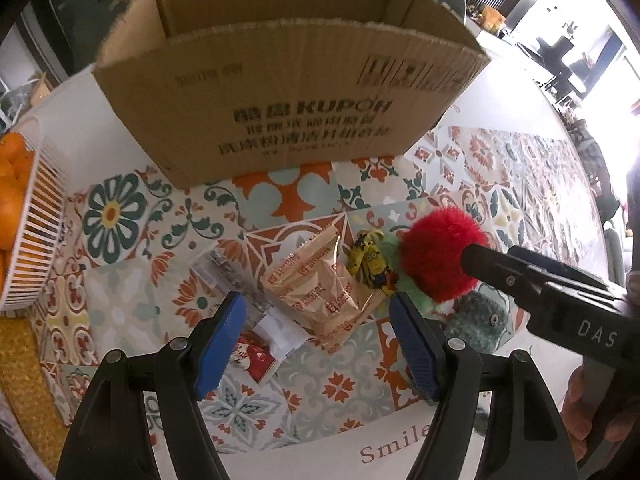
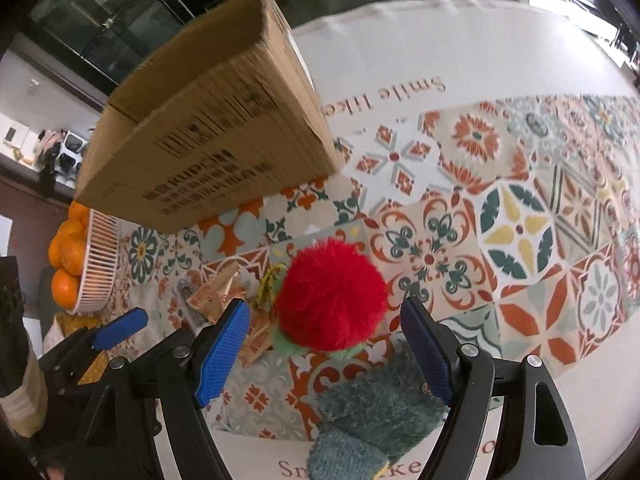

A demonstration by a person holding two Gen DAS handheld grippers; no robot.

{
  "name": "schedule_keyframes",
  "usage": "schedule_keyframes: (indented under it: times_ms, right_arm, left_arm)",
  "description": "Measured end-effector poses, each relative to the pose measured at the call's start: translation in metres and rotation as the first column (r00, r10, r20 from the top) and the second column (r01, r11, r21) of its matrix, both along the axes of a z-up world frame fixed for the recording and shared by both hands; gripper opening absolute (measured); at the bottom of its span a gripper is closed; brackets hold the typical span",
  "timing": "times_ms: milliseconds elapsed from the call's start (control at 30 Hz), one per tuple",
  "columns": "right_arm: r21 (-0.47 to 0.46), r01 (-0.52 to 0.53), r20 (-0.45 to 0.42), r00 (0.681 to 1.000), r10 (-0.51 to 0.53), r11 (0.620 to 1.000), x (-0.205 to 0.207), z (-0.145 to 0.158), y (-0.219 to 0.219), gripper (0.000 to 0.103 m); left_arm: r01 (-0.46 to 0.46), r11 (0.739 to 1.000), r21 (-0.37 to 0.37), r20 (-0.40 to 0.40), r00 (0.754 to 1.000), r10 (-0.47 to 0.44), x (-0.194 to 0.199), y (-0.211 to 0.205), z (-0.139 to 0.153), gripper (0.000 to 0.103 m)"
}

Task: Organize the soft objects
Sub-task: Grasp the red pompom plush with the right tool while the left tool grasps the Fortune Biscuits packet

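The red pompom point(image 1: 438, 254) hides most of the green plush point(image 1: 390, 248) beneath

On the patterned tablecloth point(image 1: 120, 216) you have one cardboard box point(image 1: 280, 92) at upper centre and one white basket point(image 1: 36, 240) at the left edge holding several oranges point(image 1: 12, 184), too stacked to count. In the lower centre lie one red pompom point(image 1: 436, 256), one teal knitted piece point(image 2: 372, 420), two tan snack packets point(image 1: 320, 292), one yellow toy figure point(image 1: 372, 264) and one red-and-white wrapper point(image 1: 256, 360).

I see a patterned tablecloth point(image 1: 120, 312) carrying the box point(image 1: 280, 112) top centre, basket point(image 1: 36, 248) left, pompom point(image 1: 436, 252) and packet point(image 1: 320, 292) centre.
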State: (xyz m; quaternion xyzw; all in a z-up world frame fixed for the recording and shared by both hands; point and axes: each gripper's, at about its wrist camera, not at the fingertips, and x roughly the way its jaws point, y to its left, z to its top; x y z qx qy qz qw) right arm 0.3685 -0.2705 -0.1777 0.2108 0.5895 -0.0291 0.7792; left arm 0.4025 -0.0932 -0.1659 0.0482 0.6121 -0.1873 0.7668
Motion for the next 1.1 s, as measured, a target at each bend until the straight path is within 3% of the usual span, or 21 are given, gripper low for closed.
schedule_keyframes:
  times_ms: [533, 767, 1100]
  right_arm:
    - [0.098, 0.039, -0.091, 0.995, -0.030, 0.994, 0.013, -0.044, -0.005, 0.077]
    - [0.115, 0.039, -0.104, 0.994, -0.027, 0.993, 0.017, -0.052, -0.004, 0.066]
    - [0.143, 0.057, -0.097, 0.994, -0.043, 0.988, 0.019, -0.064, -0.008, 0.056]
  left_arm:
    - [-0.030, 0.999, 0.012, -0.100, 0.994, 0.031, 0.018, -0.007, -0.042, 0.074]
    - [-0.064, 0.998, 0.008, -0.139, 0.988, 0.065, 0.028, -0.009, -0.061, 0.073]
    - [-0.116, 0.993, -0.022, -0.178, 0.978, 0.110, 0.038, -0.013, -0.089, 0.060]
